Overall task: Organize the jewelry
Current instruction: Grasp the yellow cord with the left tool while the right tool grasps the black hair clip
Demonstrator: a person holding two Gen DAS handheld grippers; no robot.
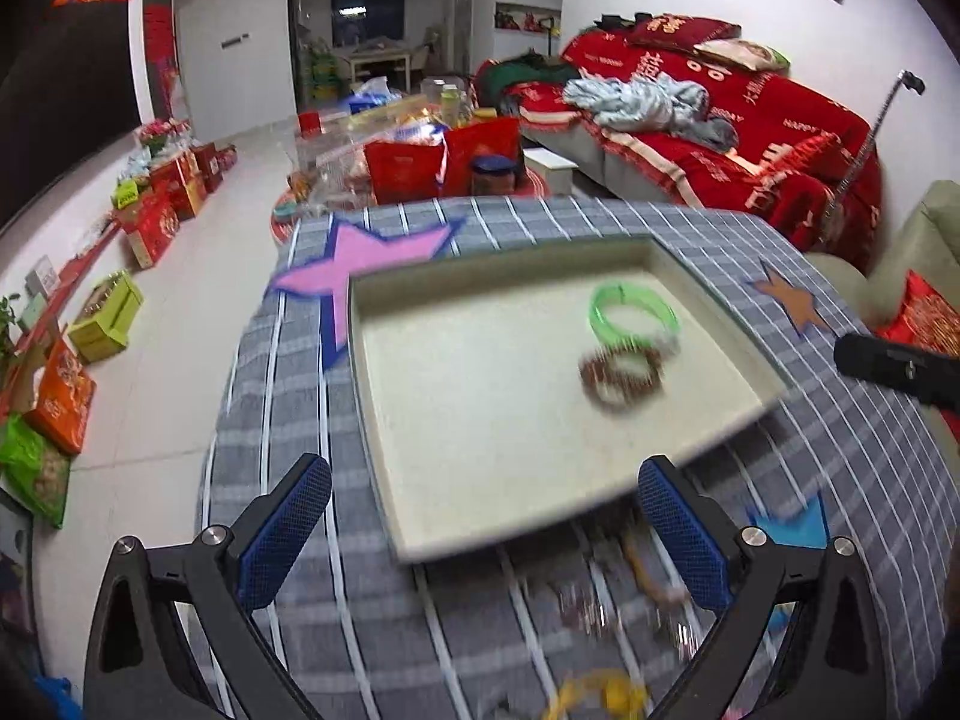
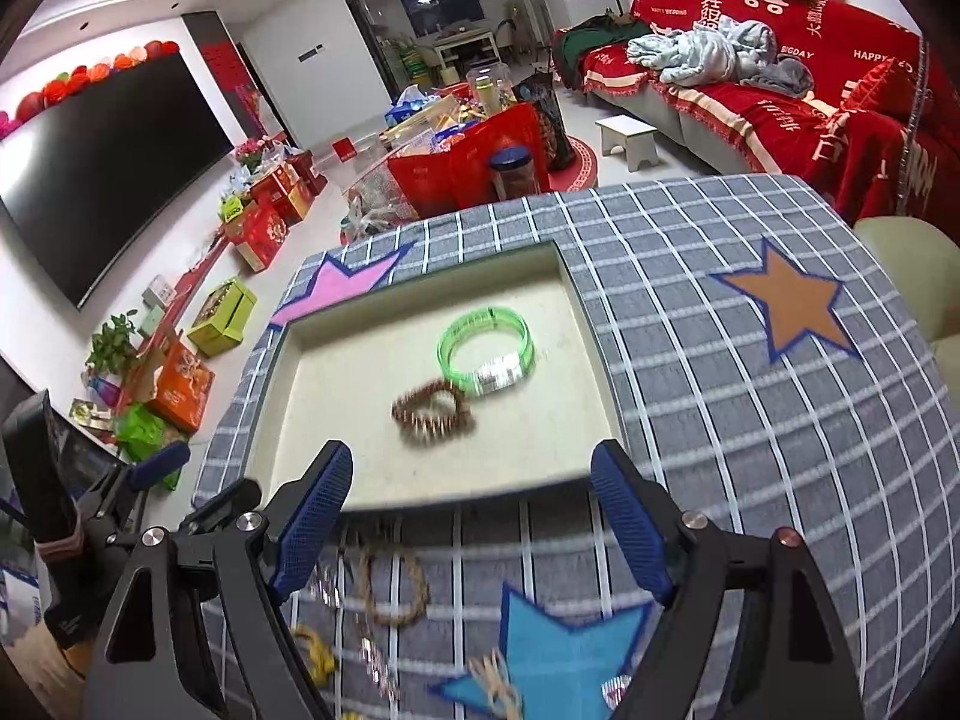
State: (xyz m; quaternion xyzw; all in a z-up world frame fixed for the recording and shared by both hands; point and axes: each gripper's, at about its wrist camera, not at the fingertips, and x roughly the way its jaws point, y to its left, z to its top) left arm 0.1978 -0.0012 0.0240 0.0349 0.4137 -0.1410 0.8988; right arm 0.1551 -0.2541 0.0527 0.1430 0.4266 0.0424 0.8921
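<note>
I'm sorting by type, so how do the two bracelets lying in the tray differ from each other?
The green bracelet is a smooth, translucent bright band; the brown bracelet is dark reddish-brown and looks beaded or bumpy. The green bracelet carries a silvery section on its near side; the brown bracelet shows none. The green one lies farther back, the brown one nearer the grippers. Both lie flat in the tray, close together, and neither is held.
</note>
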